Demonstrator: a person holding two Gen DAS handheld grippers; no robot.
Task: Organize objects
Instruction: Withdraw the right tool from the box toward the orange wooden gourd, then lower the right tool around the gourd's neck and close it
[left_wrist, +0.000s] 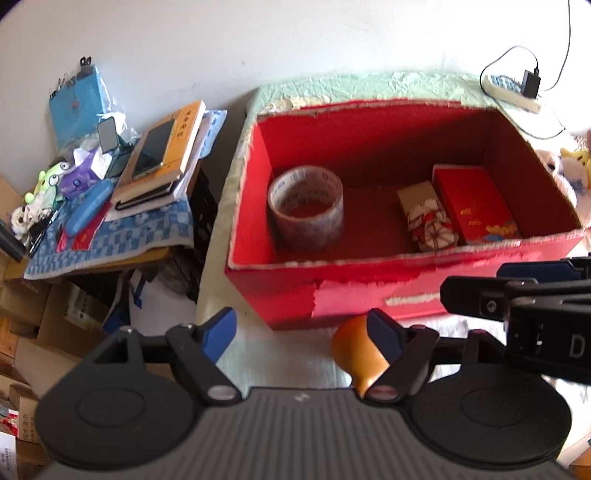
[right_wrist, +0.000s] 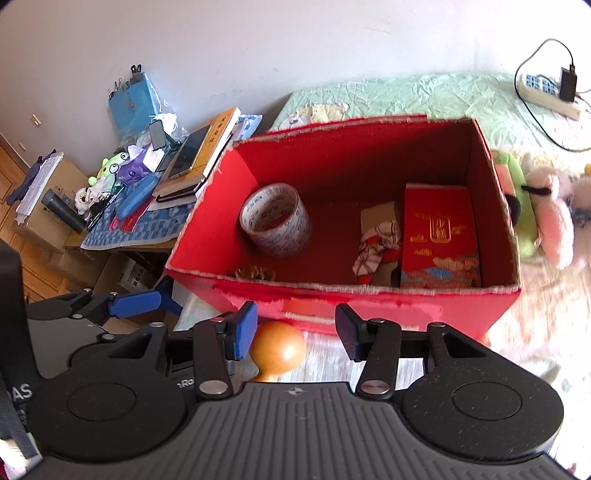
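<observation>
Both claws are hanging open before the red box (right_wrist: 369, 310): the left claw (left_wrist: 303, 334) and right claw (right_wrist: 295, 332) each gripping nothing. Between them a wooden knob (right_wrist: 277, 349) is lying on the bed (right_wrist: 424, 96), touching one pad of each. Its rounded top is risking a slip if pinched off-centre; the two claws, crowding close, are risking collision.
</observation>
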